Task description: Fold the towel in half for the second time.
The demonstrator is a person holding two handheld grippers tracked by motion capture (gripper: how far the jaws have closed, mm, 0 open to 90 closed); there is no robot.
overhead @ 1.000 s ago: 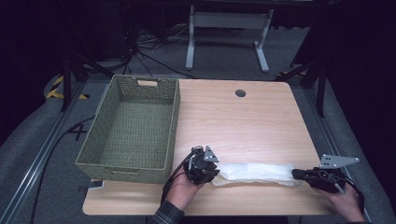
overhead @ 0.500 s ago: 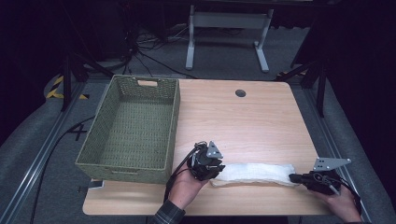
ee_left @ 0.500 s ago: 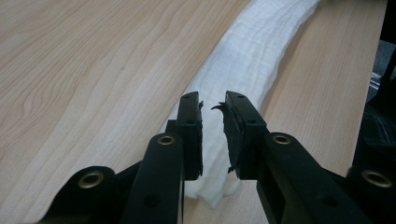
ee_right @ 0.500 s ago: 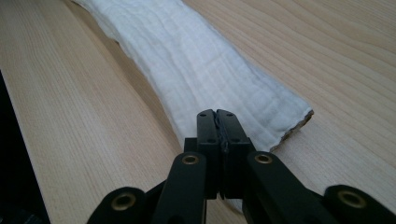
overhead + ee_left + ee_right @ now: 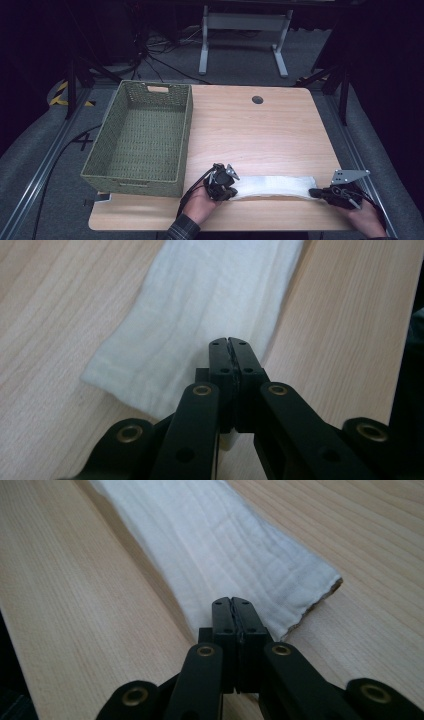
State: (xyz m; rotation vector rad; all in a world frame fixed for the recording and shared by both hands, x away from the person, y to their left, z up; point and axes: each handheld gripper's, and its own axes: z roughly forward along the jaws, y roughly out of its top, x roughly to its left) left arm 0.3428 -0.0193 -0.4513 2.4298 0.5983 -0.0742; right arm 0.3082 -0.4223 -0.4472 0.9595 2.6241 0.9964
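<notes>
A long folded white cloth (image 5: 272,186) lies flat near the front edge of the wooden table (image 5: 260,130). My left gripper (image 5: 230,193) sits at the cloth's left end; its jaws have just been closing and now stand shut, pinching the cloth's (image 5: 200,300) near edge, a bit of white showing under the left gripper (image 5: 229,342). My right gripper (image 5: 314,191) is at the cloth's right end. In the right gripper view the right gripper (image 5: 232,601) is shut on the near corner of the cloth (image 5: 210,535).
A green woven basket (image 5: 187,130) stands empty on the table's left side, just left of my left hand. A small round hole (image 5: 257,100) is in the tabletop at the back. A metal stand (image 5: 240,22) is on the floor behind.
My left gripper has shifted a little right and down onto the cloth's left end. The right gripper has barely moved, and the cloth lies where it was.
</notes>
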